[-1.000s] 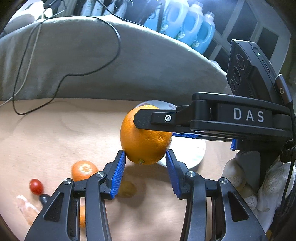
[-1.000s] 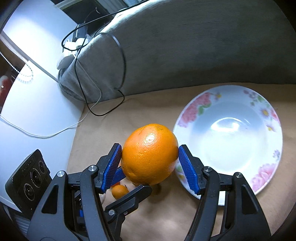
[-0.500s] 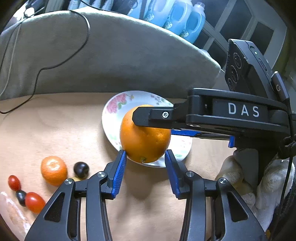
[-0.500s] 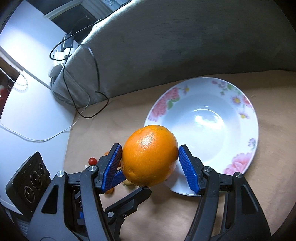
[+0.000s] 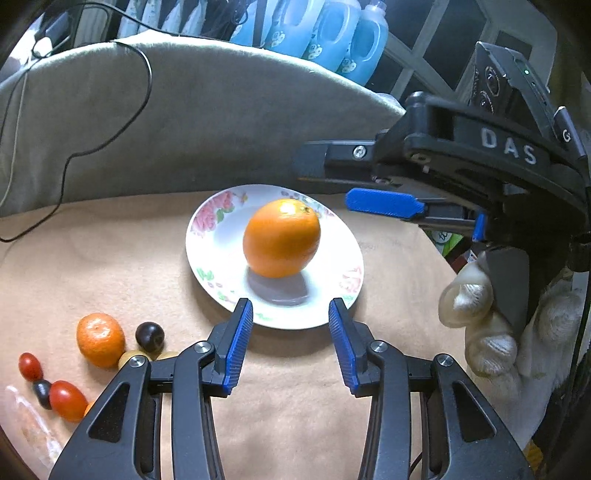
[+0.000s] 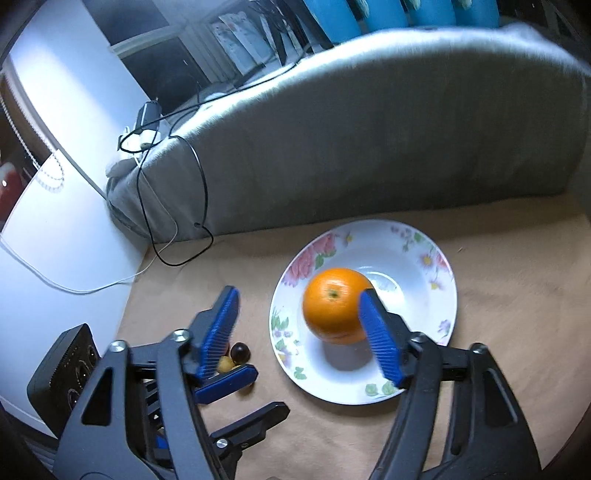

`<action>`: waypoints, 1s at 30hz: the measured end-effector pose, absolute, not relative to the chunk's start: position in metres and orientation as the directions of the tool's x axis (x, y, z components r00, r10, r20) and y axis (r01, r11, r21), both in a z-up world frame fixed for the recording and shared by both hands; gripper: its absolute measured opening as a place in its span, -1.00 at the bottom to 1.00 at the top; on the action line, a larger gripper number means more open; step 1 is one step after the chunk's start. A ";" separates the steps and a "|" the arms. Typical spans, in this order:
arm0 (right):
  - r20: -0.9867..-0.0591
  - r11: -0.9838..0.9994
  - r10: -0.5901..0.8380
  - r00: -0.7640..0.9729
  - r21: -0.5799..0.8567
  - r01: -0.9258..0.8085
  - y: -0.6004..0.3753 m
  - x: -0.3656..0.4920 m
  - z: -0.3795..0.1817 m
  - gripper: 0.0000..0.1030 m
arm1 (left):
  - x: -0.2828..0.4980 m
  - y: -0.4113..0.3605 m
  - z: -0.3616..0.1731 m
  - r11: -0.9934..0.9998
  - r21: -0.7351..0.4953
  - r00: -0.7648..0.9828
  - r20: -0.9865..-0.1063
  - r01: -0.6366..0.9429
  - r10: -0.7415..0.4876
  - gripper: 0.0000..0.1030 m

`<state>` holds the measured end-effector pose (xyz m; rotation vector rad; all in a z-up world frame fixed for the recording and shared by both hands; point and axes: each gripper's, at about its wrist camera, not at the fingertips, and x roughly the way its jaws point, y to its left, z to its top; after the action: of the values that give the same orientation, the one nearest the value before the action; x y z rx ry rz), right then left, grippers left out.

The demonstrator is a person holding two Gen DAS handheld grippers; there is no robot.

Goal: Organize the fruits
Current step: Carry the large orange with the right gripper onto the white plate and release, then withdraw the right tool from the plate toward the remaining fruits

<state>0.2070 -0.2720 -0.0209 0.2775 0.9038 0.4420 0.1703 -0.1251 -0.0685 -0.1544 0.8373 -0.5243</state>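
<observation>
A large orange (image 5: 281,238) (image 6: 334,305) lies in a white floral plate (image 5: 210,254) (image 6: 417,251) on the tan mat. My right gripper (image 6: 299,332) is open above the plate's near-left rim, clear of the orange; in the left wrist view its blue pad (image 5: 384,202) shows at the right. My left gripper (image 5: 290,345) is open and empty at the plate's near edge. A mandarin (image 5: 99,339), a dark grape (image 5: 149,335) (image 6: 240,351), a yellow fruit (image 5: 129,357) (image 6: 225,363) and red cherry tomatoes (image 5: 68,399) lie left of the plate.
A grey cushion (image 5: 207,122) (image 6: 369,140) runs behind the mat, with a black cable (image 5: 110,122) (image 6: 199,206) over it. Blue detergent bottles (image 5: 332,33) stand behind it. A white surface (image 6: 55,229) lies to the left.
My right gripper opened and let go of the orange, which now rests in the plate. Both grippers pulled back from it, and the left jaws spread wider.
</observation>
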 end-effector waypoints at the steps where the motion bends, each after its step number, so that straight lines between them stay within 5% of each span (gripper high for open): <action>1: -0.690 0.880 0.473 0.548 0.399 -0.258 -0.270 0.205 -0.019 0.55 | 0.167 -0.124 -0.068 0.865 -0.326 0.557 -0.666 0.382 -0.497 -0.20; 14: -0.663 0.906 0.421 0.618 0.286 -0.311 -0.263 0.175 -0.005 0.87 | 0.143 -0.092 -0.067 0.902 -0.263 0.619 -0.659 0.342 -0.427 0.37; 30: -0.675 0.886 0.455 0.581 0.282 -0.367 -0.241 0.156 -0.007 0.88 | 0.107 -0.029 -0.069 0.961 -0.177 0.679 -0.681 0.212 -0.275 0.51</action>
<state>0.1562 -0.2410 -0.0069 0.1160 0.8209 0.4819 0.1069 -0.0287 -0.0695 -0.0860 0.7781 -0.2741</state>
